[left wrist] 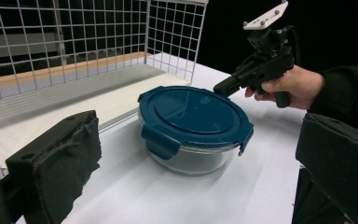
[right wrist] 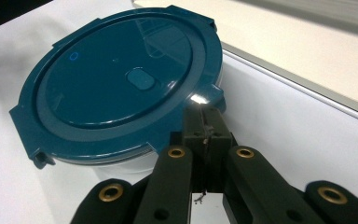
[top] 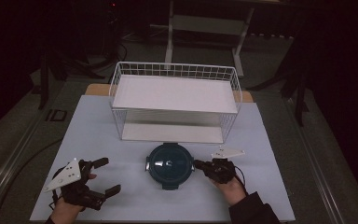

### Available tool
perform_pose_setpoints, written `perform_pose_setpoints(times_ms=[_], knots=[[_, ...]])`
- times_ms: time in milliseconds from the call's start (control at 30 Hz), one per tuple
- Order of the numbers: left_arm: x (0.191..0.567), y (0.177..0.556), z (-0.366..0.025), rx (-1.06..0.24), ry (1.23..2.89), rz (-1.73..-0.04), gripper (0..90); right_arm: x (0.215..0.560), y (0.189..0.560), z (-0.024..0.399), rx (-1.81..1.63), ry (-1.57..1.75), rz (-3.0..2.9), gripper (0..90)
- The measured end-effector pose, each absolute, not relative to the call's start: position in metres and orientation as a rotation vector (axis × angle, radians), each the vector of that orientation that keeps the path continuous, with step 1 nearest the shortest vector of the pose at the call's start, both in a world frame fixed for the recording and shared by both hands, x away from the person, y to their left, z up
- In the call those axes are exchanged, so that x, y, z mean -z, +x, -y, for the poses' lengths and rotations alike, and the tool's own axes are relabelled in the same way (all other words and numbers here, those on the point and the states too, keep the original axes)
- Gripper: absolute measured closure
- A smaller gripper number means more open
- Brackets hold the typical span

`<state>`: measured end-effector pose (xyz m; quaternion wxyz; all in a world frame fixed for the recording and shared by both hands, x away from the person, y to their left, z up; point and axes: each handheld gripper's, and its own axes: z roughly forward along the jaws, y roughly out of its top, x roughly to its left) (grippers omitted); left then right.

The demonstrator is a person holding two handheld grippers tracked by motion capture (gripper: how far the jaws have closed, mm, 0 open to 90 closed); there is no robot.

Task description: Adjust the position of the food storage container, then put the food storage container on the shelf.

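- Right gripper (right wrist: 208,122) covers the container lid's near clip (right wrist: 209,95); grip there can't be judged.
- Left gripper's fingers (left wrist: 60,158) run off the frame's bottom edge.
- Wire rack (left wrist: 74,42) is cropped at the top.

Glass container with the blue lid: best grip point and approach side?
Probably the glass container at its lid rim, from its open left: the left gripper stands open there, and latch tabs stick out. The right gripper, shut, is at the right-hand tab.
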<state>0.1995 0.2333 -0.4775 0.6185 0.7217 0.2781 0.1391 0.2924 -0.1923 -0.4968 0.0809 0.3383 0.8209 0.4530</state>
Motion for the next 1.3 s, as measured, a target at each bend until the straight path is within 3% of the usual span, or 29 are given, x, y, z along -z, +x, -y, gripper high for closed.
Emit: perform_pose_setpoints(times_ms=[300,567,633,700,767,933,1067,1300], knots=[[0.477,0.199,-0.234,-0.319,1.659,-0.638,0.1,0.495,0.288,0.189,-1.37,0.974,-2.448,89.9],[0.478,0.2,-0.231,-0.31,1.668,-0.635,0.1,0.482,0.283,0.198,-1.459,0.926,-2.399,74.5],[0.477,0.2,-0.23,-0.304,1.674,-0.633,0.1,0.476,0.28,0.2,-1.488,0.905,-2.374,63.6],[0.475,0.2,-0.228,-0.298,1.677,-0.625,0.1,0.469,0.275,0.202,-1.522,0.884,-2.348,43.9],[0.473,0.199,-0.227,-0.289,1.671,-0.623,0.1,0.468,0.274,0.202,-1.536,0.876,-2.339,39.7],[0.463,0.199,-0.222,-0.273,1.67,-0.603,0.1,0.462,0.268,0.201,-1.539,0.808,-2.311,14.2],[0.453,0.201,-0.218,-0.266,1.679,-0.588,0.1,0.456,0.267,0.202,-1.574,0.771,-2.316,10.6],[0.44,0.206,-0.211,-0.27,1.708,-0.561,0.1,0.439,0.261,0.206,-1.577,0.726,-2.226,14.1]])
